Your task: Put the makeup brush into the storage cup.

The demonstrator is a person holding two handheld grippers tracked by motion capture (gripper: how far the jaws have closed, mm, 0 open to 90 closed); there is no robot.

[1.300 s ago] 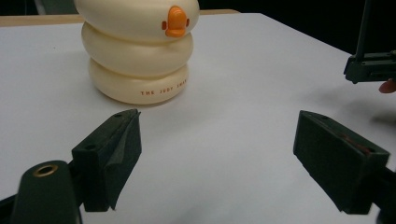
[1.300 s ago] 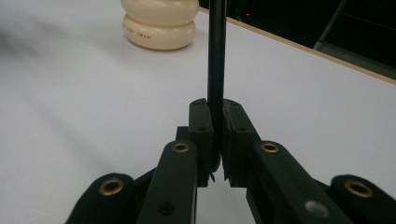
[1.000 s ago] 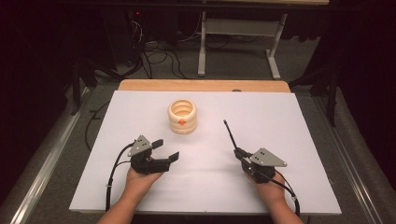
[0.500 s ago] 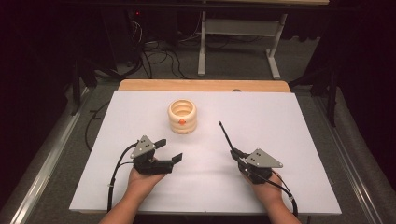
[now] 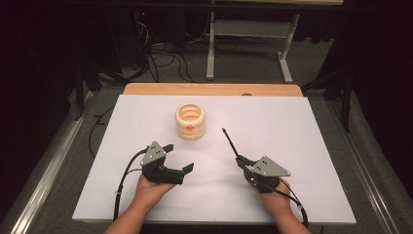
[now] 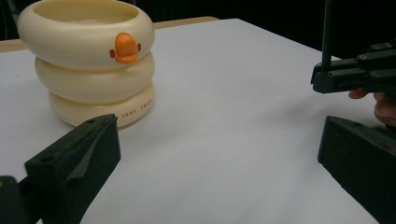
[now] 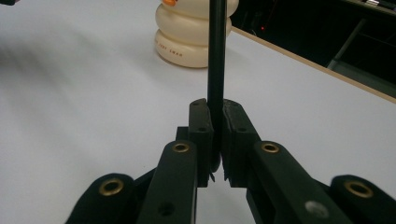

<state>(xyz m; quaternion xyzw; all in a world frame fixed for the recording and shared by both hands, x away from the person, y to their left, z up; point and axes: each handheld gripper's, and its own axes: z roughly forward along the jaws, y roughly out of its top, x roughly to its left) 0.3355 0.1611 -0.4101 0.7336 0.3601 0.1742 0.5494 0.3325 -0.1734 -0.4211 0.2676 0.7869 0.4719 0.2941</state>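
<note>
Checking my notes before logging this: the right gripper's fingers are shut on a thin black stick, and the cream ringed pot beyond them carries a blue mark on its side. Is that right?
One thing is off: the mark on the pot is orange, not blue, as the left gripper view shows. The rest holds: the right gripper is shut on the thin black stick.

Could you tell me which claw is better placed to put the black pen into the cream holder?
Right. The right claw is shut on the black pen, which points toward the cream holder. The left claw is open, with nothing between its jaws.
</note>
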